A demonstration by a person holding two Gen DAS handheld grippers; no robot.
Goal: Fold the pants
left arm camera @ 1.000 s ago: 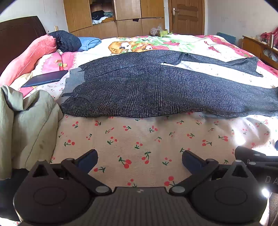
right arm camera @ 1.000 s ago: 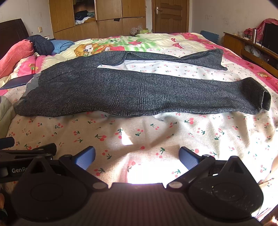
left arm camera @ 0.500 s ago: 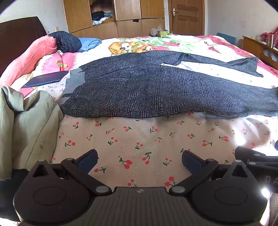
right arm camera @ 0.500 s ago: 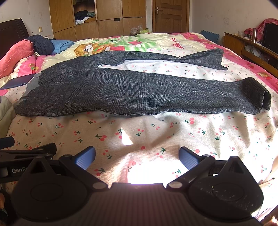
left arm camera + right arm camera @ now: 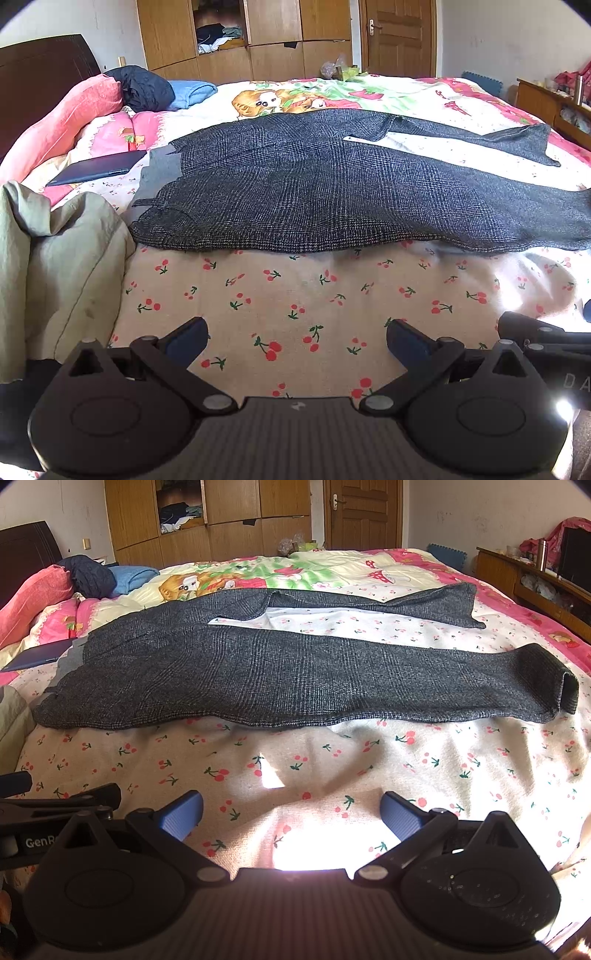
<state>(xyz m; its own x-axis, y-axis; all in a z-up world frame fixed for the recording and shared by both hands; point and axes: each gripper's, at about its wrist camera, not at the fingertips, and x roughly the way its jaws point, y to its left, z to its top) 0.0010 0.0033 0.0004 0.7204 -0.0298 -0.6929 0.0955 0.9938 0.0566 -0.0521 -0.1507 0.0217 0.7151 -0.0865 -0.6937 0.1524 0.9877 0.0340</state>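
Observation:
Dark grey checked pants [image 5: 314, 192] lie flat across the bed, waist at the left, both legs spread out to the right; they also show in the right wrist view [image 5: 277, 675]. The near leg's cuff [image 5: 561, 690] is curled up at the right. My left gripper [image 5: 295, 343] is open and empty, low over the cherry-print sheet in front of the waist half. My right gripper [image 5: 291, 812] is open and empty, in front of the near leg. Both sit well short of the pants.
An olive garment [image 5: 55, 266] is piled at the left edge of the bed. A dark tablet [image 5: 99, 170] lies beyond the waistband. Pink pillow [image 5: 62, 122] and folded clothes [image 5: 147, 88] lie at the headboard. A wooden cabinet [image 5: 535, 587] stands at the right.

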